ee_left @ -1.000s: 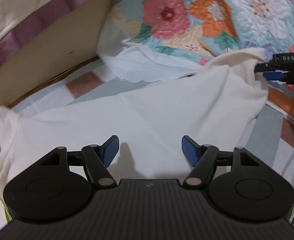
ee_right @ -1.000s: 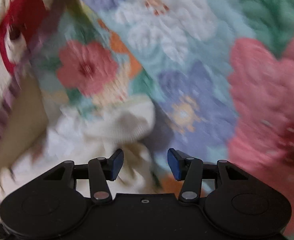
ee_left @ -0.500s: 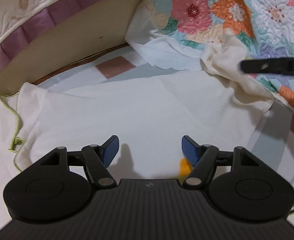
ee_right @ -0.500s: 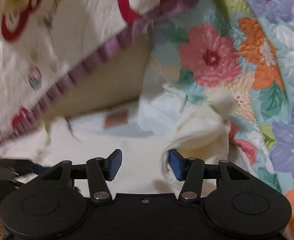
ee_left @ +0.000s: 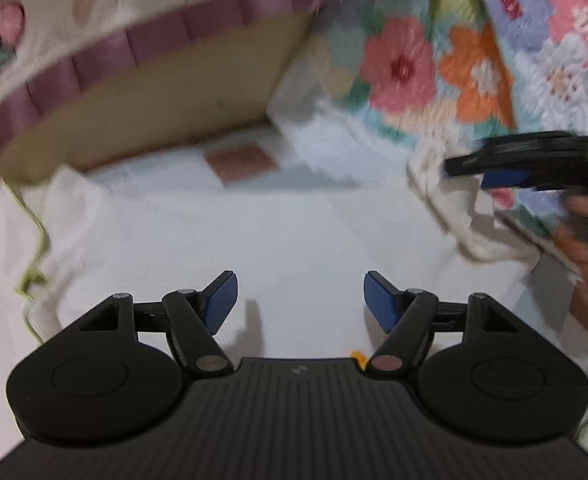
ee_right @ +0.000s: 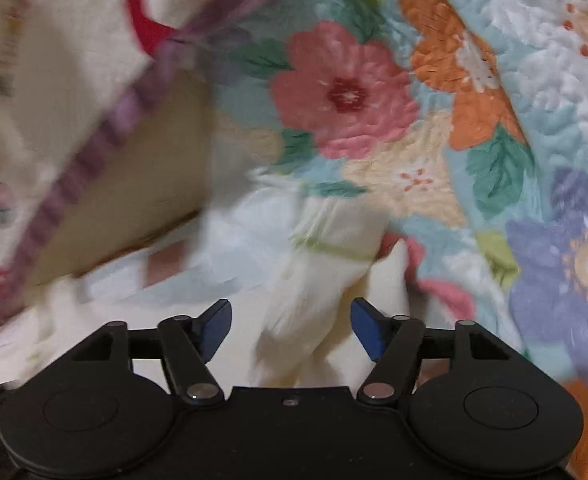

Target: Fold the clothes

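A white shirt (ee_left: 262, 232) lies spread on the bed, over a pale sheet with a brown square (ee_left: 240, 160), and its far side runs up against the flowered quilt (ee_left: 474, 64) heaped along the bed's right edge. The left gripper (ee_left: 300, 300) hovers over the middle of the shirt with its fingers spread wide and nothing between them. The right gripper (ee_right: 290, 326) is also spread open, and a bunched fold of the shirt, probably a sleeve (ee_right: 318, 292), stands up between its fingers without being pinched. In the left wrist view that same gripper reaches in from the right edge toward the crumpled sleeve.

The main risk is a poor grab. The sleeve sits crumpled right against the quilt, so closing there could catch the quilt or the sheet along with the cloth, and lifting would drag bedding across the shirt. Pinching only the top layer of the bunch could let the rest slide free partway through the fold, leaving the sleeve twisted.

The left side of the shirt, with its green-trimmed collar (ee_left: 34, 264), is already rumpled near the bed's left edge. With the left gripper not holding the body down, a pull from the right would likely shift the whole shirt and skew the fold line. Both views are blurred, so the exact edges are hard to judge.
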Available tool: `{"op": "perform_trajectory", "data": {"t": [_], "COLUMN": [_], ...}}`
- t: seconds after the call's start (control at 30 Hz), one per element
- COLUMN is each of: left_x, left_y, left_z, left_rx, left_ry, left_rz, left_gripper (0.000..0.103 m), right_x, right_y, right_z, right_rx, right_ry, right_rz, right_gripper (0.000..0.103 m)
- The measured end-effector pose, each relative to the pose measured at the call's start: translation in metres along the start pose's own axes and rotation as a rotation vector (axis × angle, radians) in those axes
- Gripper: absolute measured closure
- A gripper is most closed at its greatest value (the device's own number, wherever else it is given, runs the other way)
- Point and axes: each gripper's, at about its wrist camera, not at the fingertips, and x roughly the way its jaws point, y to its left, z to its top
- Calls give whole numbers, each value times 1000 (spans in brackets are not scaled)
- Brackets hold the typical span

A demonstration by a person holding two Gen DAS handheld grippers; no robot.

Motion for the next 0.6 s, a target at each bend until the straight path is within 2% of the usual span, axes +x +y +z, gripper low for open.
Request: {"op": "perform_trajectory", "data": {"t": [0.03, 0.07, 0.1, 0.17, 0.27, 0.37, 0.47, 0.6], "left_x": [1, 1, 2, 3, 5, 7, 11, 15], "left_y": [-3, -6, -9, -15, -25, -34, -46, -59], "left_z": [-1, -2, -3, -4, -7, -9, -13, -14], "left_rx": [-1, -2, -3, -5, -7, -10, 17, 47], "left_ry": [0, -1, -1, -2, -3, -4, 0, 7], "left_rz": [-9, -18, -27, -46, -73, -101, -106, -85], "left_gripper": [32, 32, 32, 32, 32, 32, 28, 22], "right_x": [8, 14, 11, -23, -77, -99, -105, -97], "right_y": [1, 3, 5, 12, 9, -24, -48, -53], "right_z": [8, 16, 24, 45, 71, 94, 97, 88], "right_rx": [-40, -86, -148, -303, -574, -619, -670, -743], "right_ry": [9, 17, 0, -123, -243, -204, -150, -106], "right_rz": [-29, -52, -94, -196, -396, -518, -602, -644], "right_gripper": [54, 95, 99, 99, 99, 99, 100, 100]}}
